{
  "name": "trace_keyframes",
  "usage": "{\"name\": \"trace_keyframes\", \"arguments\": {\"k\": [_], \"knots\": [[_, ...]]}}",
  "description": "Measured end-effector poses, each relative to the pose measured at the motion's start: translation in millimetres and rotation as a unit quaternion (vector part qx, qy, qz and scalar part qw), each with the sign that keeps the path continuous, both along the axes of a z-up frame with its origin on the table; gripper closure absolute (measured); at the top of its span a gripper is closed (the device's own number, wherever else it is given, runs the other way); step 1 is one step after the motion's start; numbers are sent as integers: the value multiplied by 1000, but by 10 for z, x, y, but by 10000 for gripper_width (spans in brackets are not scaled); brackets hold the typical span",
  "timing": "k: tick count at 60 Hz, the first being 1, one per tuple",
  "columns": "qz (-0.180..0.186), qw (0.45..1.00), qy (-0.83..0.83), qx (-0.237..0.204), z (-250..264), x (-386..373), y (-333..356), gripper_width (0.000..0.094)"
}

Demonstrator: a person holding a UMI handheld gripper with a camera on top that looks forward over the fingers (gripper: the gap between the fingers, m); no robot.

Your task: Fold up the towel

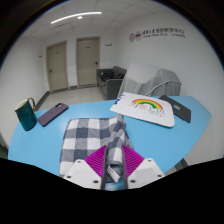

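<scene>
A grey-and-white checked towel (88, 140) lies on the light blue table (185, 135), just ahead of my fingers. One edge of it is bunched into a raised fold (117, 148) that runs back between my fingers. My gripper (113, 166) is shut on this fold: both magenta pads (97, 162) press on the cloth from either side. The rest of the towel spreads flat to the left of the fold.
A white sheet with a rainbow picture (146, 106) lies beyond the towel to the right, with a dark phone-like slab (180, 110) beside it. A dark flat case (52, 113) and a teal box (25, 115) stand to the left. Doors and chairs are at the back.
</scene>
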State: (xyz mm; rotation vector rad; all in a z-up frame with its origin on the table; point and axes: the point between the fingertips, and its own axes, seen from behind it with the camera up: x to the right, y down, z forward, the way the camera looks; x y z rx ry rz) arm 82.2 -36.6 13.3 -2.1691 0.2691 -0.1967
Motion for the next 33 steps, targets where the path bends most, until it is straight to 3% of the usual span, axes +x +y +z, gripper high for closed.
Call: {"name": "trace_keyframes", "arguments": {"k": [2, 3, 4, 5, 7, 8, 9, 14, 33], "knots": [[-5, 1000, 3, 3, 28, 32, -19, 555], [-6, 1000, 4, 4, 40, 58, -42, 561], [-6, 1000, 3, 2, 61, 64, -66, 491], [-6, 1000, 3, 0, 86, 67, -95, 349], [-6, 1000, 5, 0, 164, 52, -147, 239], [-6, 1000, 7, 3, 212, 33, -171, 92], [-5, 1000, 10, 6, 266, 15, -198, 70], [4, 999, 25, 22, 565, -169, -372, 116], [34, 998, 30, 39, 1448, -773, -1713, 88]]}}
